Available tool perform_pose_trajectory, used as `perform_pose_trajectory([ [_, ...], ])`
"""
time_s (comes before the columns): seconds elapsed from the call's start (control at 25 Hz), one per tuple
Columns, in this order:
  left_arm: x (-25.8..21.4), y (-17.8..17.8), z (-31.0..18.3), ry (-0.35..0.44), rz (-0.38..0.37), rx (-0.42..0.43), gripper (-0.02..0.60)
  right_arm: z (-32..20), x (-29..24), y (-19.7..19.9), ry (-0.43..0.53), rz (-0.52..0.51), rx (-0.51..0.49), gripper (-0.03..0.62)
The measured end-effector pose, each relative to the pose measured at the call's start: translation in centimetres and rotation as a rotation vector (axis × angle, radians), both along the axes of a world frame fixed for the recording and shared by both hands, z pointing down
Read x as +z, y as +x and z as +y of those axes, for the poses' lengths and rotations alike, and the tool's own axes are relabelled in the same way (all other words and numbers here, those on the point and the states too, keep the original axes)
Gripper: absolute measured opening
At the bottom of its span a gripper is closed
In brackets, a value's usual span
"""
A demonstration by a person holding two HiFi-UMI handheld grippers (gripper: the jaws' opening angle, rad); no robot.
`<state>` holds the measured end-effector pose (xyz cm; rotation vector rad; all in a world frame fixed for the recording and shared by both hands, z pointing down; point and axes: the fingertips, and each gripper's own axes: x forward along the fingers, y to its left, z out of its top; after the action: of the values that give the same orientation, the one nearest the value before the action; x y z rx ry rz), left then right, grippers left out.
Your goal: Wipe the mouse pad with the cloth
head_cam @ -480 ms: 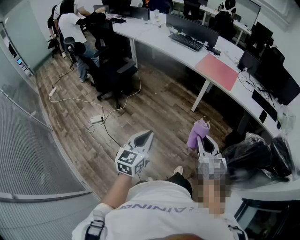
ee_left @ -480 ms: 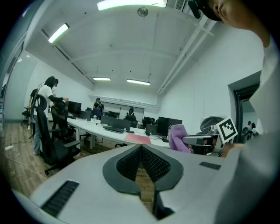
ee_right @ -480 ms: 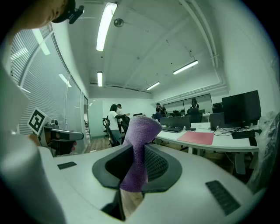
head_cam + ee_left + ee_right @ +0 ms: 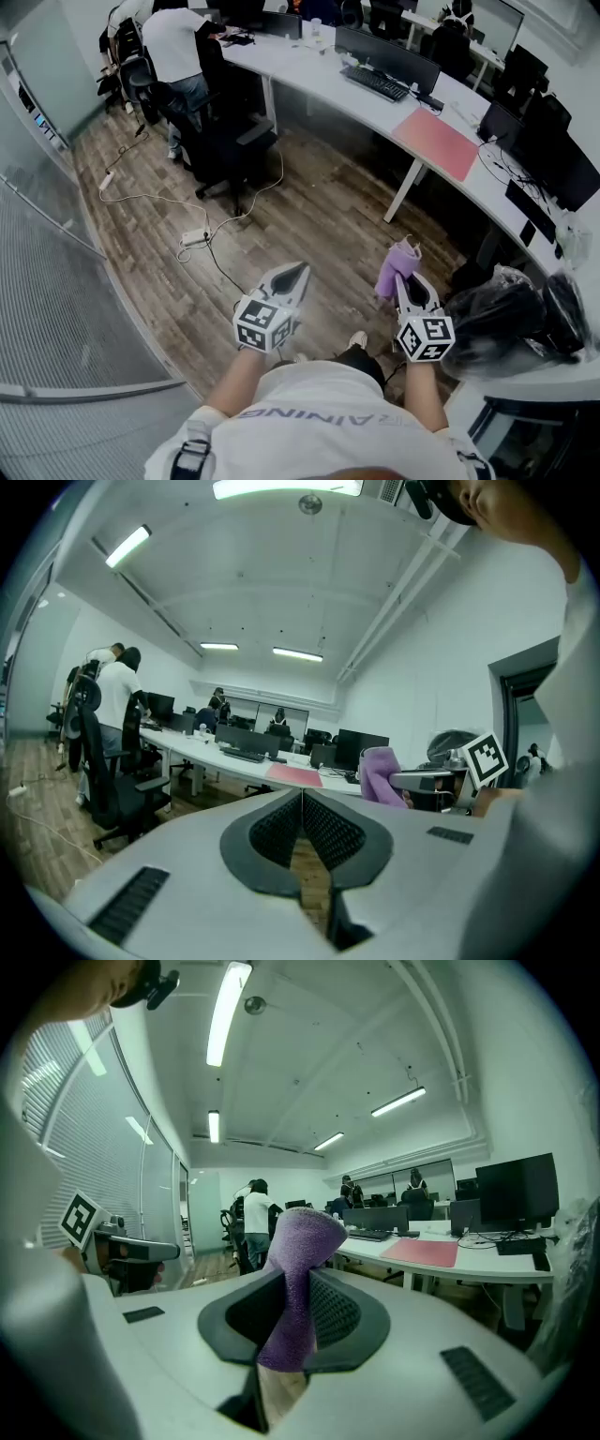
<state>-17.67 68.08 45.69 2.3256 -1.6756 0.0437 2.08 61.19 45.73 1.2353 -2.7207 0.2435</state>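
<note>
The pink mouse pad (image 4: 434,142) lies on the long white desk (image 4: 309,80), ahead and to the right; it shows far off as a red sheet (image 4: 422,1251) in the right gripper view and as a thin pink strip (image 4: 294,775) in the left gripper view. My right gripper (image 4: 405,277) is shut on the purple cloth (image 4: 396,264), which sticks up between its jaws (image 4: 298,1279). My left gripper (image 4: 292,275) is shut with nothing in it, held level beside the right one. Both hang over the wooden floor, well short of the desk.
Monitors (image 4: 384,58) and a keyboard (image 4: 373,83) stand on the desk beyond the pad. A black office chair (image 4: 225,131) and a standing person (image 4: 178,47) are at the far left. A power strip and cable (image 4: 194,238) lie on the floor. A black bag (image 4: 511,314) sits at my right.
Both grippers have stayed almost still. The person at the far left has risen from the chair and now stands at the desk.
</note>
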Motion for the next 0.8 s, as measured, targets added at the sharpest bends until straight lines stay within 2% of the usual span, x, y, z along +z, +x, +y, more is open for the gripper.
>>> perform_pose_trajectory([
  [0.36, 0.0, -0.1, 0.3, 0.002, 0.012, 0.026, 0.032, 0.5, -0.4, -0.6, -0.006, -0.019, -0.001, 0.092],
  [0.8, 0.5, 0.2, -1.6, -0.010, 0.035, 0.076, 0.032, -0.4, 0.1, 0.1, -0.031, 0.003, 0.048, 0.092],
])
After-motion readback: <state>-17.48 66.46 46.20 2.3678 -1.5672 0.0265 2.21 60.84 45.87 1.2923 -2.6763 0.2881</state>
